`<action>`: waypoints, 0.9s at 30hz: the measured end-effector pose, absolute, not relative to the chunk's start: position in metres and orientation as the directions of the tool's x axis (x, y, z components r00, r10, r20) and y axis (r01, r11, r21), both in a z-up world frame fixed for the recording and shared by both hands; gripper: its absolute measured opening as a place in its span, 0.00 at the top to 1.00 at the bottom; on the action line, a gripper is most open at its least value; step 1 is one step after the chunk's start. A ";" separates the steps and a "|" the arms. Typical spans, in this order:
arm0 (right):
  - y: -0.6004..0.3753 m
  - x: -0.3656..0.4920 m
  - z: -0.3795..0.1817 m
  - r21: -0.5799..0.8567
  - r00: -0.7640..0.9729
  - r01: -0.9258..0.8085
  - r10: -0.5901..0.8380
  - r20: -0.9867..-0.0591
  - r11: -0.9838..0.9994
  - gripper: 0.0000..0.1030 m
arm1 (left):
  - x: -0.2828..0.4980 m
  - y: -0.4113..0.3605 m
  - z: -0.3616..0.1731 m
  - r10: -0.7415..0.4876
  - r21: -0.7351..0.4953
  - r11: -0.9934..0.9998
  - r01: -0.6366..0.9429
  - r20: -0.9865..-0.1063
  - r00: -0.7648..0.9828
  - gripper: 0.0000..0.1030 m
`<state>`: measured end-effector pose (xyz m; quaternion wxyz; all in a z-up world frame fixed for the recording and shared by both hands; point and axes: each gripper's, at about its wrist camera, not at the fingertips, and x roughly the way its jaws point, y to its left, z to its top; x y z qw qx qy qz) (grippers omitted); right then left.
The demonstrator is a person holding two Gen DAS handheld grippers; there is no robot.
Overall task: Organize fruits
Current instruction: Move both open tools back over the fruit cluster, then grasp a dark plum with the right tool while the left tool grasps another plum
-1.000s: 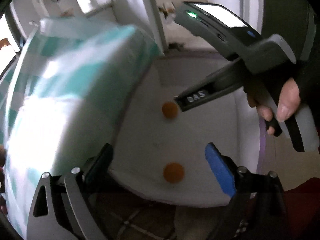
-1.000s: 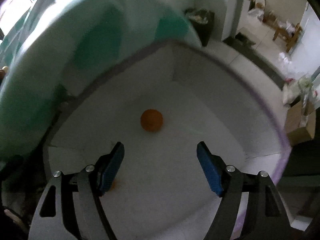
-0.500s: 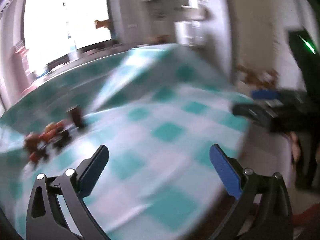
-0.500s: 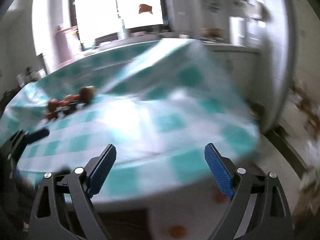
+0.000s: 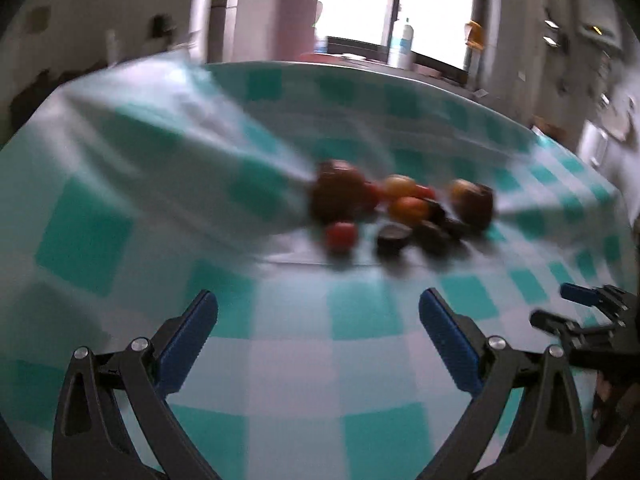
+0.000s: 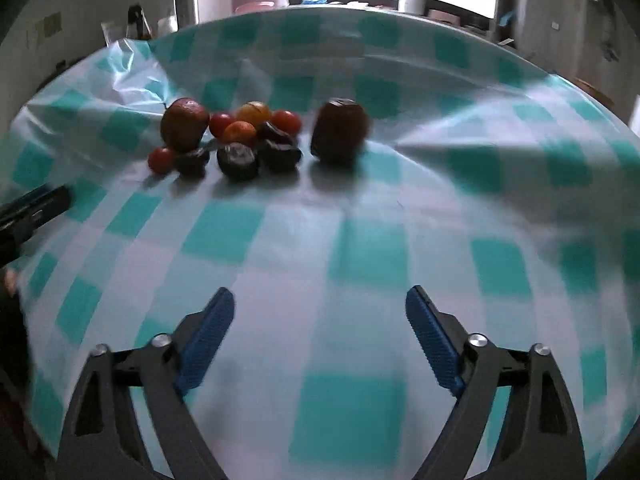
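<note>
Both tools, left tool (image 5: pixel 318 330) and right tool (image 6: pixel 319 326), hang empty with jaws apart, the right's just narrowing; the fruits (image 6: pixel 240 140) cluster toward the desk's (image 6: pixel 360 248) far edge, so each should approach slowly and single out one fruit.

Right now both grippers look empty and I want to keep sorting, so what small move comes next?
Probably ease the right gripper forward toward the big brown fruit. It stands apart from the cluster, nearest that gripper's line, and both grippers are open and empty.
</note>
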<state>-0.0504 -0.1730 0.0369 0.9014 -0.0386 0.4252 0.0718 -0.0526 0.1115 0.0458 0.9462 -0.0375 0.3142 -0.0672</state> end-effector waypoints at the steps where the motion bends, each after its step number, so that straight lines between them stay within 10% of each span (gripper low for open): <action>1: -0.169 -0.037 0.036 -0.004 0.619 -0.169 0.103 -0.779 0.986 0.30 | -0.052 0.122 0.042 -0.144 -0.131 0.988 0.081 -0.593 0.792 0.02; 11: -0.130 0.053 0.022 -0.048 0.579 -0.230 0.097 -0.810 0.972 0.57 | -0.051 0.142 0.039 -0.244 -0.257 0.961 0.106 -0.598 0.763 0.02; 27: -0.135 0.047 0.022 0.071 0.614 -0.197 0.179 -0.769 0.978 0.61 | -0.054 0.127 0.033 -0.223 -0.229 0.969 0.094 -0.641 0.735 0.02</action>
